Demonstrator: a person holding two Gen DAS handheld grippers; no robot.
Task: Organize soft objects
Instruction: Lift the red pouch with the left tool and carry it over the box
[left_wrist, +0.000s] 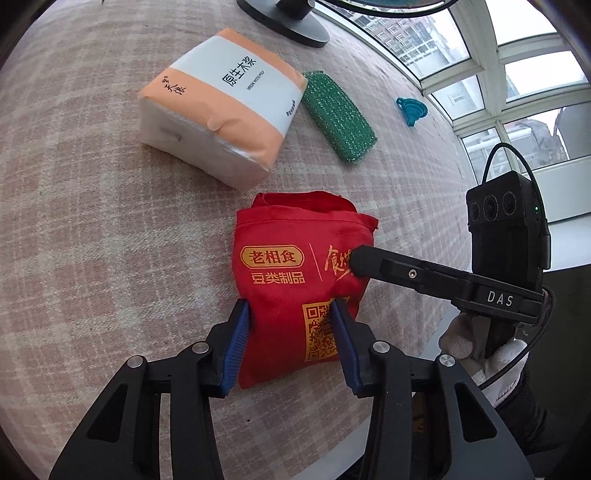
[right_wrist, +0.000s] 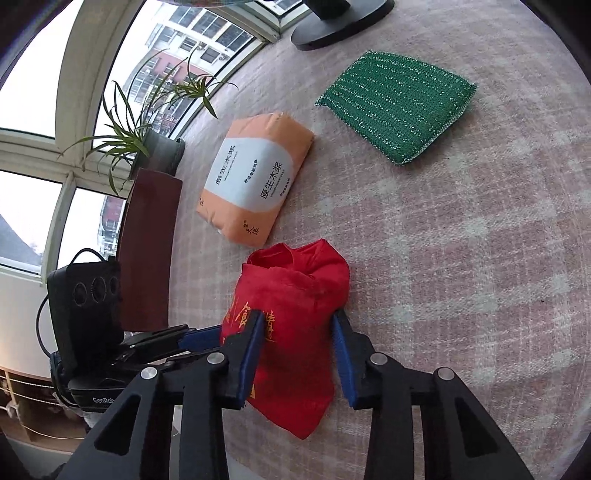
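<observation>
Left tongs (left_wrist: 288, 325): part open, blue pads either side of red bag (left_wrist: 299, 280) near end; pads touching cloth, looks a light pinch, not a hard clamp.
Right tongs (right_wrist: 297, 334): part open too, straddling same bag from its right side; one finger tip lying across bag print in left view. Firm hold or just contact: cannot tell.
Bag location: on worktop (left_wrist: 92, 229), near edge, just in front of tissue pack (left_wrist: 225, 110), apart from it.
Other soft things: tissue pack mid worktop; green scourer (left_wrist: 338, 114) just beside pack's far corner; touching or not, cannot tell.
Not soft: blue funnel (left_wrist: 412, 109) near window side, well apart; fan base (left_wrist: 284, 18) at back.
Step in hand (judged): squaring up or folding bag with both tongs before placing by the others.
How to do well: grip cloth low and on both sides, close gently so fabric bunches evenly; move both tongs together, no pulling apart; keep clear of worktop edge.
Materials: bag thin woven cloth, limp, creased, open mouth rumpled at far end, yellow print and QR code. Pack glossy plastic wrap, pillowy block, squashable. Scourer knitted glittery mesh, flat padded rectangle. Worktop cover checked woven fabric, some grip.
Risk: loose cloth slipping from pads.
</observation>
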